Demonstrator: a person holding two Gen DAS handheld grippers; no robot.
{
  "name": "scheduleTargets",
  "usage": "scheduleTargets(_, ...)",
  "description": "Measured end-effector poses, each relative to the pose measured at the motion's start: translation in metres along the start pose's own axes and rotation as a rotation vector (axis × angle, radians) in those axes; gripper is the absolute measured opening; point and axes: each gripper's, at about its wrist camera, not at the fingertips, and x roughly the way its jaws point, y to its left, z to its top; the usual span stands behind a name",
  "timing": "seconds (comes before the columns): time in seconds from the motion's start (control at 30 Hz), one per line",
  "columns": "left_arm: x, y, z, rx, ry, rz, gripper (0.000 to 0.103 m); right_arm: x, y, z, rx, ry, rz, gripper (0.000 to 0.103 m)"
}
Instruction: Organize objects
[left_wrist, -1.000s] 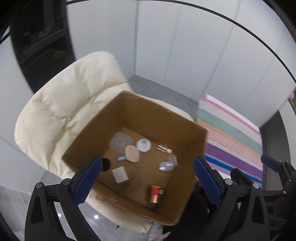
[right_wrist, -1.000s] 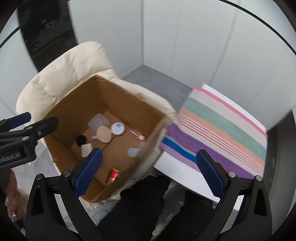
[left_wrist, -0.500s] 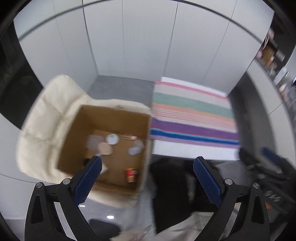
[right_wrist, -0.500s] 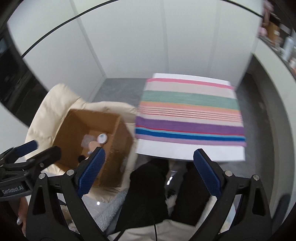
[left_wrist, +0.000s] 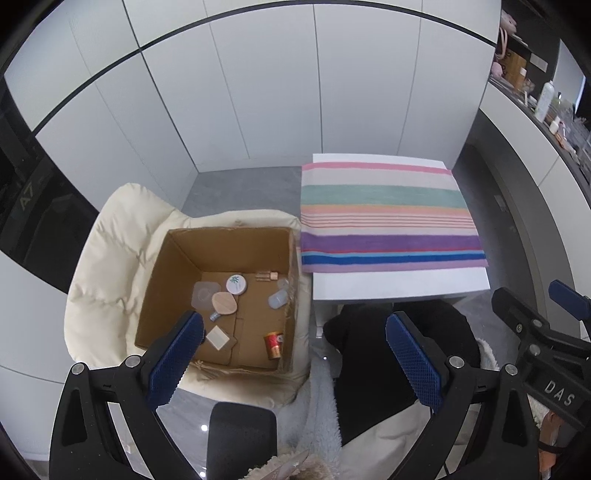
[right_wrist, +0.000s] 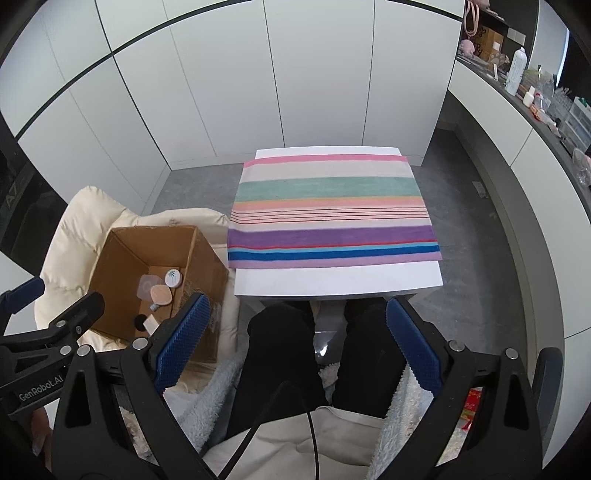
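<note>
Both grippers, left (left_wrist: 293, 352) and right (right_wrist: 295, 338), gape wide and carry nothing, held high over our lap. Small toiletries, among them a round tin (left_wrist: 236, 284) and a red can (left_wrist: 273, 344), lie in the cardboard box (left_wrist: 173, 280) on the cream chair (left_wrist: 107, 258). We judge the striped mat (right_wrist: 332, 210), bare on the white table (right_wrist: 340, 282), to be their destination.

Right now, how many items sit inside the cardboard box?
8 visible on the brown cardboard box floor: translucent square lid, round white tin, wooden oval brush, small pink bottle, two clear pieces at right, white square pad, red can. The left gripper may hide more.
</note>
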Motion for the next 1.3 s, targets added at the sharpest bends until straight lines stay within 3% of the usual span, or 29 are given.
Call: scheduleTargets(1.3, 0.0037, 0.0021, -0.0042, -0.032, 0.004, -0.026, 0.100, 0.0057, 0.0059, -0.0079, -0.039, 0.017, 0.019, 0.098)
